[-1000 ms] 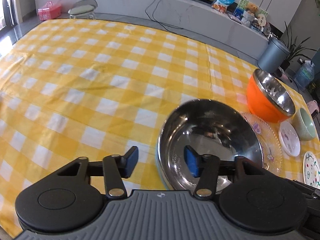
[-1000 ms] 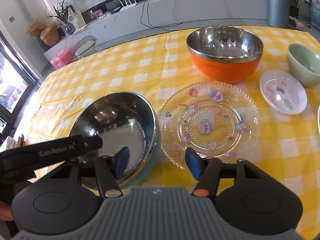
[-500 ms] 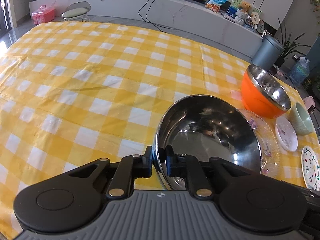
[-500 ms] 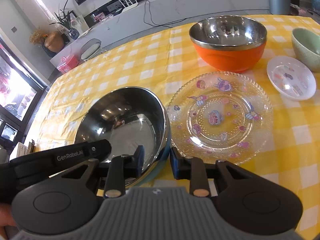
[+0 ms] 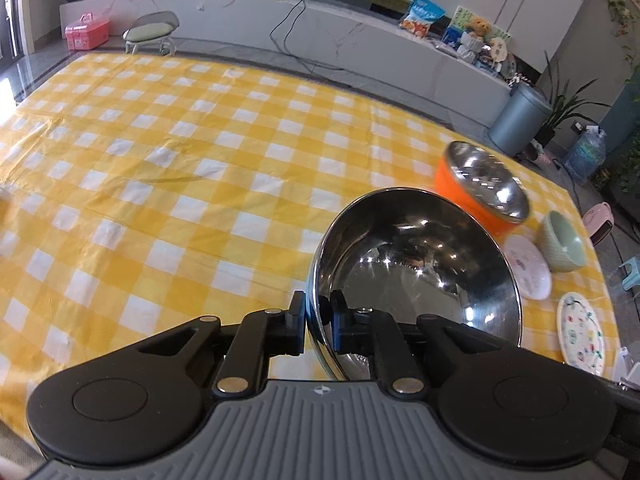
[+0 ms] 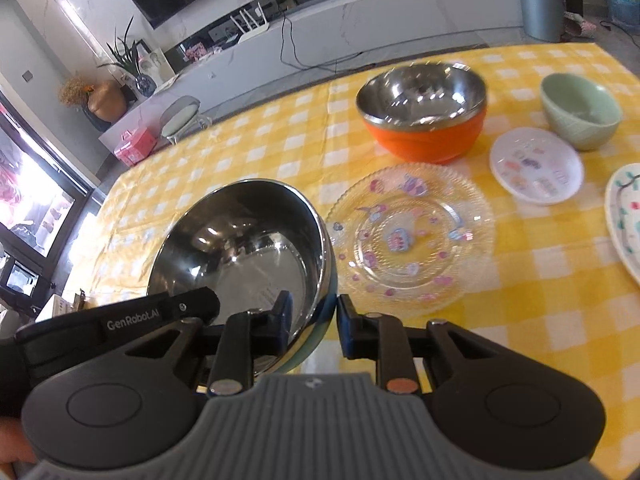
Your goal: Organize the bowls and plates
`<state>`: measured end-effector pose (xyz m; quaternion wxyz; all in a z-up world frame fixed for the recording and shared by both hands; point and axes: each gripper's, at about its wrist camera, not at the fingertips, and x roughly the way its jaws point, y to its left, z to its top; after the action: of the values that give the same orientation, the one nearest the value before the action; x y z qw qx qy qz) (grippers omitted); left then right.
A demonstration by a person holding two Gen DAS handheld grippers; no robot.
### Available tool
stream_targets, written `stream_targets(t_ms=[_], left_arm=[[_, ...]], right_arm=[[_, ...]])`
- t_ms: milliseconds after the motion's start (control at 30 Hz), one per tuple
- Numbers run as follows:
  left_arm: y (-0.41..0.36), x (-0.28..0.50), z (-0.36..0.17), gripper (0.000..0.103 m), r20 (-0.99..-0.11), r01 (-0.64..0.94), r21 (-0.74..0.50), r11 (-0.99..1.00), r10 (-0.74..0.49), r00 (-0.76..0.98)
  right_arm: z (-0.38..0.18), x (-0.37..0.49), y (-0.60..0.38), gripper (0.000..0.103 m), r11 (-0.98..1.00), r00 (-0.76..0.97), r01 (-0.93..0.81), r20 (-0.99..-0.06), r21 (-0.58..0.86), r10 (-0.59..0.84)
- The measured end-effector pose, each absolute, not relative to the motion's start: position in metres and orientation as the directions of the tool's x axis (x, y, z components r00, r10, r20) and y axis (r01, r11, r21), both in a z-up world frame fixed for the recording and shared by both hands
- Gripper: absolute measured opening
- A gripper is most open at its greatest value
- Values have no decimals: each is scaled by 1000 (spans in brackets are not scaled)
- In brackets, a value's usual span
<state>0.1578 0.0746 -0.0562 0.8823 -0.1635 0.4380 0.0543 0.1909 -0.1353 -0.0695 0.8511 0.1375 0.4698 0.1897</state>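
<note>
**A:** Left wrist view first. What could go wrong?

**B:** The steel bowl is tilted, its rim pinched by the left gripper. The wall is smooth and shiny, so I judge it could slip or swing in the pads. The orange bowl stands close behind it at 1 o'clock, and a swing could knock it.

**A:** And the jaws?

**B:** Nearly together, clamped on the rim at the bowl's 7 o'clock edge, one pad outside, one inside. A white saucer, a green bowl and a painted plate lie at 3 o'clock on the cloth.

**A:** Now the right wrist view.

**B:** Both grippers grip one bowl, so pulling unevenly could twist it loose. The glass plate lies just beside it at 3 o'clock; a dropped bowl might strike it.

**A:** Its jaws?

**B:** The right gripper is narrowly apart, closed on the rim at 5 o'clock. The pale blue outer wall shows there. The left gripper's arm enters at 8 o'clock.
</note>
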Motion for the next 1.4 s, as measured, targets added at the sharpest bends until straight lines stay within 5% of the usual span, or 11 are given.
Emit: stream_targets(t_ms=[433,1400], left_arm=[[24,120,-36,13,-778,-198,-243,949,-69,624],[-14,116,-89,14,-877,-211,-179,961,-59,477]], right_arm=[[-41,142,-196,22,883,506,-193,-728,427,462],[-98,150,-249,20,848,382,-100,-767,520,515]])
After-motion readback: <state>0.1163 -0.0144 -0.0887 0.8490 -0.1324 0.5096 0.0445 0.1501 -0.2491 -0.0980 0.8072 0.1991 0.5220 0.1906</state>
